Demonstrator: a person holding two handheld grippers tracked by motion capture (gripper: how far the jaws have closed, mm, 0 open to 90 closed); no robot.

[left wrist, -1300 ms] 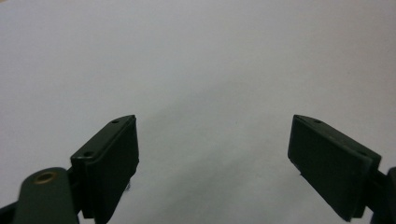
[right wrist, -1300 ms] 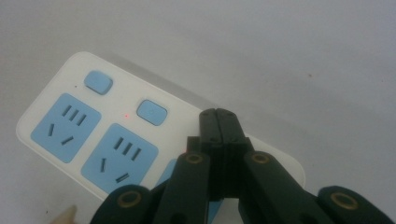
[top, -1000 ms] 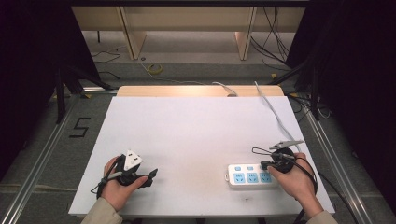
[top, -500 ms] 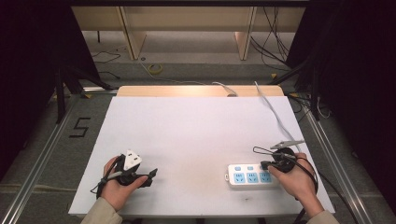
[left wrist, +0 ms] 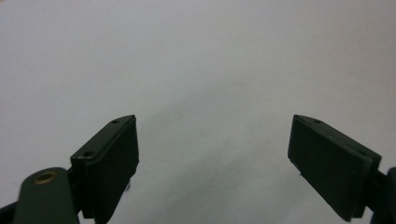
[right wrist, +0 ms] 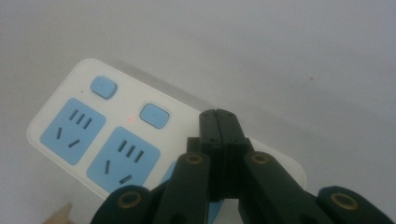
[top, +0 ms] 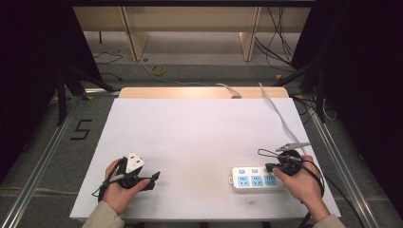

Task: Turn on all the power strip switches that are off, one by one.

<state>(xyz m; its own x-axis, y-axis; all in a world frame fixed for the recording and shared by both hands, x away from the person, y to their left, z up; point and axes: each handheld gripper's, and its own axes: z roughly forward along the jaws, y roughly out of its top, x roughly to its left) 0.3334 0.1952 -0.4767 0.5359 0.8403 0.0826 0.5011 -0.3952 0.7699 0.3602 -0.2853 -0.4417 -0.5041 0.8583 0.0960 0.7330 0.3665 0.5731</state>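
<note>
A white power strip (top: 255,178) with blue sockets and blue switches lies near the table's front right. In the right gripper view the power strip (right wrist: 107,140) lies just under my right gripper (right wrist: 218,116), whose jaws are pressed together with nothing between them, their tips over the strip's right part. A small red light glows on the strip. My right gripper (top: 274,167) sits at the strip's right end in the high view. My left gripper (top: 153,177) rests at the front left of the table. Its jaws stand wide apart over bare white tabletop (left wrist: 201,70), holding nothing.
A white cable (top: 278,114) runs from the strip's side toward the table's far right edge. Black cables trail from both grippers. Beyond the table's (top: 199,123) far edge are a wooden board (top: 190,92), shelf legs and loose cables on the floor.
</note>
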